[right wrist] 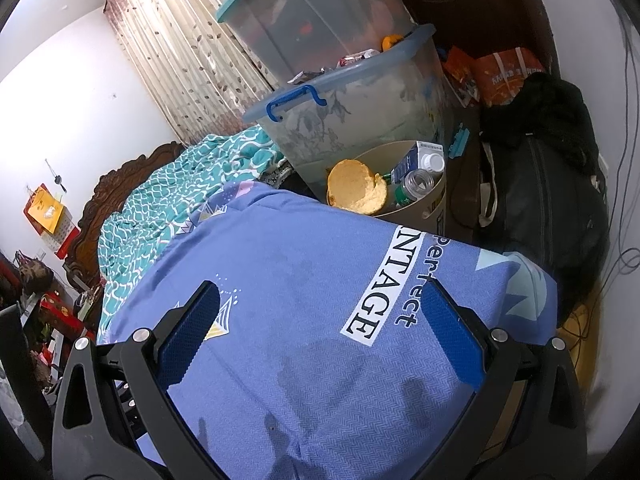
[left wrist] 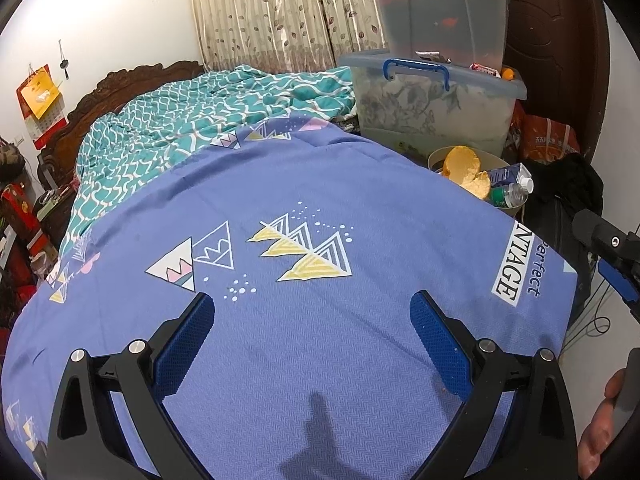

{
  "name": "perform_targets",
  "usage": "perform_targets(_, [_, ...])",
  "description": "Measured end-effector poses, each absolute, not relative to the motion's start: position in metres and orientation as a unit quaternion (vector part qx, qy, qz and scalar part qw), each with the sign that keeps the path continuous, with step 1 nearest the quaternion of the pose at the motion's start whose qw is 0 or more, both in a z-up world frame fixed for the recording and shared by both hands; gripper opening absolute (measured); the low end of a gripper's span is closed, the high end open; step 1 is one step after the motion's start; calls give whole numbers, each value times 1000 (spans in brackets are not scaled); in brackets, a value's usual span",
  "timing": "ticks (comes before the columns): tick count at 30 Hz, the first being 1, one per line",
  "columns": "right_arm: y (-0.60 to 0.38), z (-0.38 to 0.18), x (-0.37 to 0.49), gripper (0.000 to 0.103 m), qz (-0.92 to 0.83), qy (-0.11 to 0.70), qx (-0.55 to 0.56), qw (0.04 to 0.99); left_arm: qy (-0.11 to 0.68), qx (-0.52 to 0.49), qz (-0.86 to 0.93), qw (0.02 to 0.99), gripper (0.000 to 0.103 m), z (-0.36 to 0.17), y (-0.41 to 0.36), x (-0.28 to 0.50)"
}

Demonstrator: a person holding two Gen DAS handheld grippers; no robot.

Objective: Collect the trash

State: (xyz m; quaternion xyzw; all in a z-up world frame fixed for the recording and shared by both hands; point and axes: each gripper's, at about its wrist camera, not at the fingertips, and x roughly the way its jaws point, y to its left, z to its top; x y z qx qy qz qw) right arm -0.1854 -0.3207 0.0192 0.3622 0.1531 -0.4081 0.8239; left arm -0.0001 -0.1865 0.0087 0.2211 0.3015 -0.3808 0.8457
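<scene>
I hold both the left gripper [left wrist: 312,320] and right gripper [right wrist: 320,312] wide, empty, over the blue patterned bedsheet [left wrist: 320,200]; the round tan trash bin [right wrist: 432,200] sits ahead past its edge.

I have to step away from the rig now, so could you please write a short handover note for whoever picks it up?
Left gripper: open, empty, over the blue patterned bedsheet.
Right gripper: open, empty, over the same sheet near its corner.
Trash: round beige bin beside the bed holds yellow pomelo peel, a blue-and-white drink carton and a clear plastic bottle with a green label.
Done: those three pieces are binned.
Left: no loose trash shows on the visible sheet; check areas out of view.
</scene>
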Motion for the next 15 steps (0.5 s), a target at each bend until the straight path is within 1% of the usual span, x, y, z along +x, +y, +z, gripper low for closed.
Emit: perform_targets(15, [-320, 19, -185, 99, -408, 154, 362, 824, 297, 222, -383, 846, 94, 10, -186, -1])
